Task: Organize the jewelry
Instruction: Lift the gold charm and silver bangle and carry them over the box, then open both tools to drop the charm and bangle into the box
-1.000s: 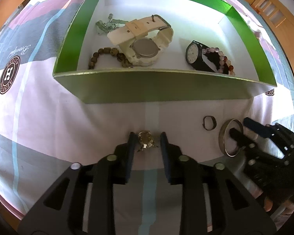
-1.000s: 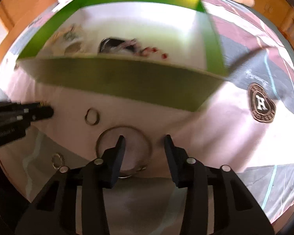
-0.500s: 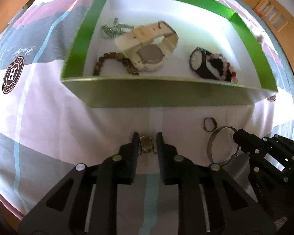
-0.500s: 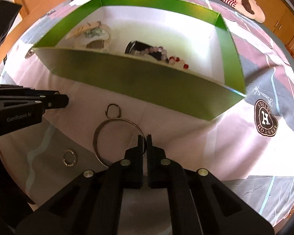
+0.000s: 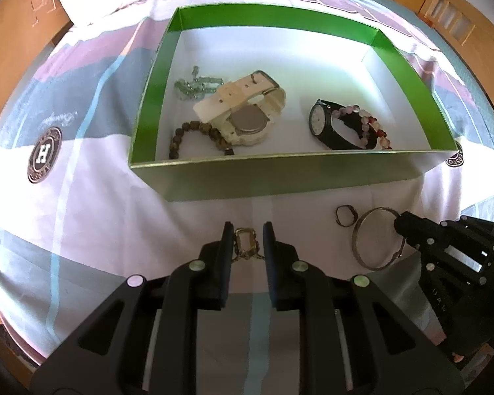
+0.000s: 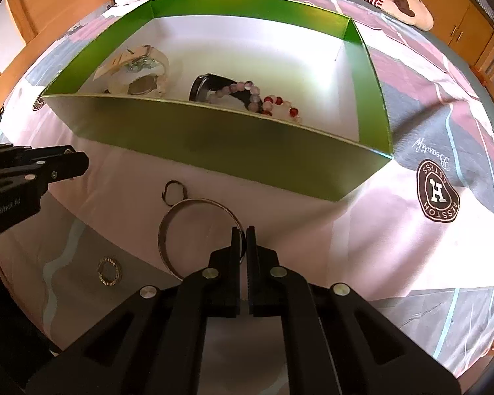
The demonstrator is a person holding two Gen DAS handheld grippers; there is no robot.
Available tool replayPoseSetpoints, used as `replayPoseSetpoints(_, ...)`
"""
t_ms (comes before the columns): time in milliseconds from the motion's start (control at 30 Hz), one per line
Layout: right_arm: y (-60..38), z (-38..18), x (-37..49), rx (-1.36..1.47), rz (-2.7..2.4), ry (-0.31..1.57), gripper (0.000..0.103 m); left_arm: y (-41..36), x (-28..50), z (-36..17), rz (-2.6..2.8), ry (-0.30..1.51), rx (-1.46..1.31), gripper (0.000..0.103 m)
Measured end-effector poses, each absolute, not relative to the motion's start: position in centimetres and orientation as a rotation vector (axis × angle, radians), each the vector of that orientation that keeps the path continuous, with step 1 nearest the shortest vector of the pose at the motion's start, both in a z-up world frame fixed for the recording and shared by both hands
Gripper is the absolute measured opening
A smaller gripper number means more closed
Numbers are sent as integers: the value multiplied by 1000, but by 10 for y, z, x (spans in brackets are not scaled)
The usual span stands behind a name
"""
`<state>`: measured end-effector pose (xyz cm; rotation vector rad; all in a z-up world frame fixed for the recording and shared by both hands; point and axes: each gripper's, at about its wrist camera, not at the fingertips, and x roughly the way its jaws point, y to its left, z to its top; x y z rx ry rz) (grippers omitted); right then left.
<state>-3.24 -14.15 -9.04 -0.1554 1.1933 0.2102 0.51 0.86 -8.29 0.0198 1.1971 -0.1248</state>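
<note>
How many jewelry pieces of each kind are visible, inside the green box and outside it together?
Watches: 2, cream watch and black watch
Bead bracelets: 2, brown and pink
Pale green piece: 1
Bangle: 1
Rings: 2, open ring and flat ring
Gold piece: 1
Total: 9

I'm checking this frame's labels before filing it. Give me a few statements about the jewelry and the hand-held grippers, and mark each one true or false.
1. The right hand-held gripper is shut on the bangle. True.
2. The left hand-held gripper holds a black watch. False: a small gold piece sits between its fingers; the black watch lies in the green box.
3. A cream watch lies in the box. True.
4. The box is empty. False: it holds watches and bead bracelets.
5. A small ring lies on the sheet beside the bangle. True.
</note>
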Motion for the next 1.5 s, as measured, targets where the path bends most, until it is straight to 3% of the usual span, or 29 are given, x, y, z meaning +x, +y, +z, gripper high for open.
replayPoseSetpoints(467, -142, -56, -41, -70, 307, 1075, 3, 8, 1, -62, -111, 1097, 69, 18)
replayPoseSetpoints(767, -160, -3, -22, 79, 327, 867, 3, 23, 22, -7, -130, 923, -34, 18)
replayPoseSetpoints(1100, -176, -32, 32, 57, 158, 921, 5, 24, 77, -40, -142, 1008, -103, 19)
replayPoseSetpoints(1133, -175, -32, 31, 47, 151, 918, 10, 24, 77, -40, -140, 1006, -103, 26)
replayPoseSetpoints(1167, -175, -29, 29, 41, 147, 904, 26, 25, 76, -40, -134, 1002, -106, 44)
replayPoseSetpoints(1233, -177, -21, 20, 68, 164, 877, 46, 27, 74, -38, -149, 994, -126, 49)
replayPoseSetpoints(1400, -170, -13, -6, 97, 333, 959, 46, 32, 53, -25, -179, 1010, -126, 51)
replayPoseSetpoints(1500, -146, -32, -22, -42, 392, 1067, 46, 34, 35, -28, -156, 1052, -78, 55)
